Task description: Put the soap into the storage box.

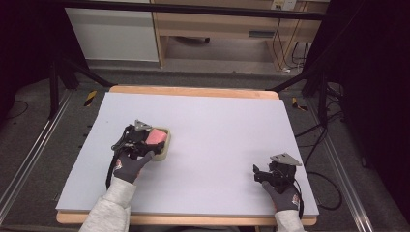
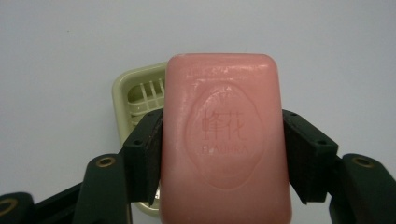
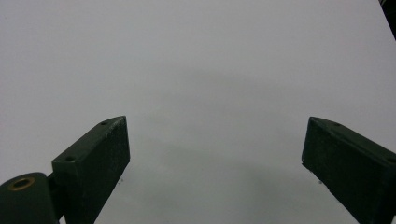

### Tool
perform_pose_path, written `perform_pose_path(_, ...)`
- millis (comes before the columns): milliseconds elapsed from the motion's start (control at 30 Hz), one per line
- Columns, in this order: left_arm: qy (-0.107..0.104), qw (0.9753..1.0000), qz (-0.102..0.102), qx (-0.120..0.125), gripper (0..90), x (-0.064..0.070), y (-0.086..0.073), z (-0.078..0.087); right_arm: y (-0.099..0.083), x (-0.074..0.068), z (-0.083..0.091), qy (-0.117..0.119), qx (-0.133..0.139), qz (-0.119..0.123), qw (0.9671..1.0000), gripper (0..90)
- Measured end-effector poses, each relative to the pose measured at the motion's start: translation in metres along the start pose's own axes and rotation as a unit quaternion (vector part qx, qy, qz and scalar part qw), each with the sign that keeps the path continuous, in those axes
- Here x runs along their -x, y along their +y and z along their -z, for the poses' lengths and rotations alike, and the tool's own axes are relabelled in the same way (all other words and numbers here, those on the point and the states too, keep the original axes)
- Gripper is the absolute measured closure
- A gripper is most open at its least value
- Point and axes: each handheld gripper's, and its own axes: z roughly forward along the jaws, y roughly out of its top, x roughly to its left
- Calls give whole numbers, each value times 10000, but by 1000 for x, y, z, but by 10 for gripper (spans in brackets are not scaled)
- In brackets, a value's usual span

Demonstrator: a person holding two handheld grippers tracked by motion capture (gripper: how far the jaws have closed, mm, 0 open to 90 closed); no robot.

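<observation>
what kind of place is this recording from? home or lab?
Most likely a lab recording station, not a home: a bare white table inside a black metal frame, loose cables on the carpeted floor, and plain wooden furniture behind.

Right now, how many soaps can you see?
1. The pink soap is clamped in the left gripper, above the pale green soap dish. None elsewhere on the table.

Pink soap, pale green dish, grey tabletop

The soap bar [image 2: 225,140] is salmon pink with an embossed oval emblem and lettering; the soap dish [image 2: 135,100] is pale yellow-green with a slotted grid; the tabletop [image 1: 217,145] plain light grey.
</observation>
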Motion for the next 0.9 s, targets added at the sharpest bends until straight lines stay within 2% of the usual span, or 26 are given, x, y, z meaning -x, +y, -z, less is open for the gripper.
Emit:
perform_pose_path(467, 107, 9998, 154, -69, 371, -10, 3, -17, 0, -1, -1, 6, -11, -15, 10000, 79)
perform_pose_path(900, 157, 9996, 154, -150, 371, -13, 3, -29, 0, -1, -2, -6, -21, 1, 10000, 79)
